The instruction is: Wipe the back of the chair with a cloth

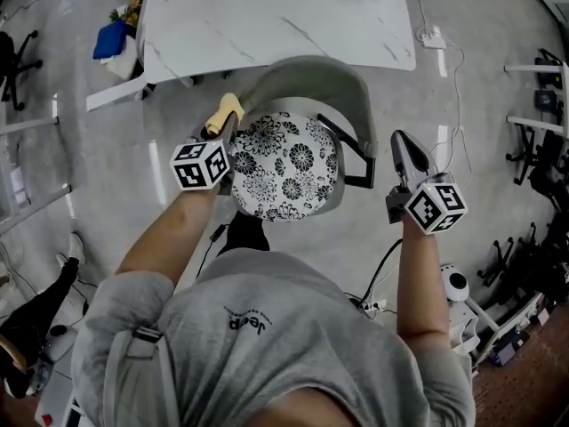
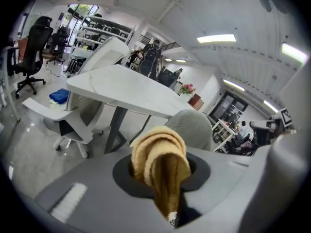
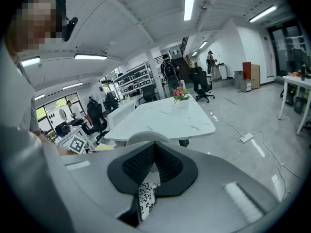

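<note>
Cloth [image 2: 161,155], tan-yellow and folded into thick rolls, sits clamped between the jaws of the left hand-held gripper [image 1: 226,135]. One end bulges out past the jaw tips and the other trails back toward the camera. In the head view the cloth is just off the left end of the chair back [image 1: 313,75], a curved grey shell that wraps round the far side of the seat. No view shows whether cloth and shell touch. In the left gripper view the grey shell rises just beyond the cloth.

The seat [image 1: 285,168] is round, with a black-and-white flower pattern, and a black armrest [image 1: 356,155] runs along its right side. The left gripper lies over the seat's left edge, its marker cube [image 1: 200,165] nearest the person.

The right hand-held gripper [image 1: 402,146] hangs to the right of the chair, apart from the armrest, and points away from the person. Its jaws are drawn together at the tips with nothing held. Through the slit below the tips, a strip of the patterned seat shows.

Beyond the chair stands a white table [image 1: 267,16] with faint marble veins. A white power strip [image 1: 433,36] lies on the floor past the table's right corner, its cable trailing across the grey floor [image 1: 471,105].
</note>
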Motion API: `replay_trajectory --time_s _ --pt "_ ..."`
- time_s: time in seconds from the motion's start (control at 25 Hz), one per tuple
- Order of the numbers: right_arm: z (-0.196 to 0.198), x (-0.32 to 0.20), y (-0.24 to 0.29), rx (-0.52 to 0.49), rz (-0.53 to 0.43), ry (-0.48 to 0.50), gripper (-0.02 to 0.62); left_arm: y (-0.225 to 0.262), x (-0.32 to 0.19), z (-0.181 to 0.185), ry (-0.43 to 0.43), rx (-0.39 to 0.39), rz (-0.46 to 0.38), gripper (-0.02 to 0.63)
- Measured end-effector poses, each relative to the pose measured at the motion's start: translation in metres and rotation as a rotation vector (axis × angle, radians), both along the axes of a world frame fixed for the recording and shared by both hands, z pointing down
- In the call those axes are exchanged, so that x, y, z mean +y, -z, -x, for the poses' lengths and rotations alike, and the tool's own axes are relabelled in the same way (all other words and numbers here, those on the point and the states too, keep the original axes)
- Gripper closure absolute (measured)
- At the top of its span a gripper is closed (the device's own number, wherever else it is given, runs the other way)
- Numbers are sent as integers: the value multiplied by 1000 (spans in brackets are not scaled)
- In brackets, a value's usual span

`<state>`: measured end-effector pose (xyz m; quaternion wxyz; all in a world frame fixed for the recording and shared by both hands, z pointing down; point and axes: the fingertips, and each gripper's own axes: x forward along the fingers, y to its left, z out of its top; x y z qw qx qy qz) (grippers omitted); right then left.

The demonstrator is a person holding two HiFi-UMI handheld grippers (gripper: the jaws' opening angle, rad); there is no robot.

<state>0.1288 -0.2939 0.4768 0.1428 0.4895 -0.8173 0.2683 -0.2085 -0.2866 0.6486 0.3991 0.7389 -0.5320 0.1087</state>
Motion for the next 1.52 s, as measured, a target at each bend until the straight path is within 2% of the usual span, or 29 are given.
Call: replay_trajectory --time_s 0.12,0.32,0.6,0.72,1.04,1.2,1.36,1.52 --pt "-11 9 0 4 4 -27 592 -10 -18 -19 -36 -29 12 485" --pt "-36 20 -2 18 14 -78 592 -19 -61 -61 -120 -93 -15 485" --pt "-65 21 -9 12 9 -147 592 -26 -70 -90 -197 -132 -9 485" --pt "-69 17 -10 9 5 -162 592 -28 -81 -112 -257 -148 -22 485" --pt "-93 10 -9 13 -13 -205 592 -37 -102 -197 -470 -224 -72 485" --pt "-111 18 -7 6 -18 -246 592 -38 -100 -249 -582 -226 -81 485" --pt "-130 31 -6 4 -16 -278 592 -29 -91 -286 -636 -202 -70 485" --pt "-148 46 -5 3 -15 -309 592 -30 -84 -309 -685 -225 -71 485"
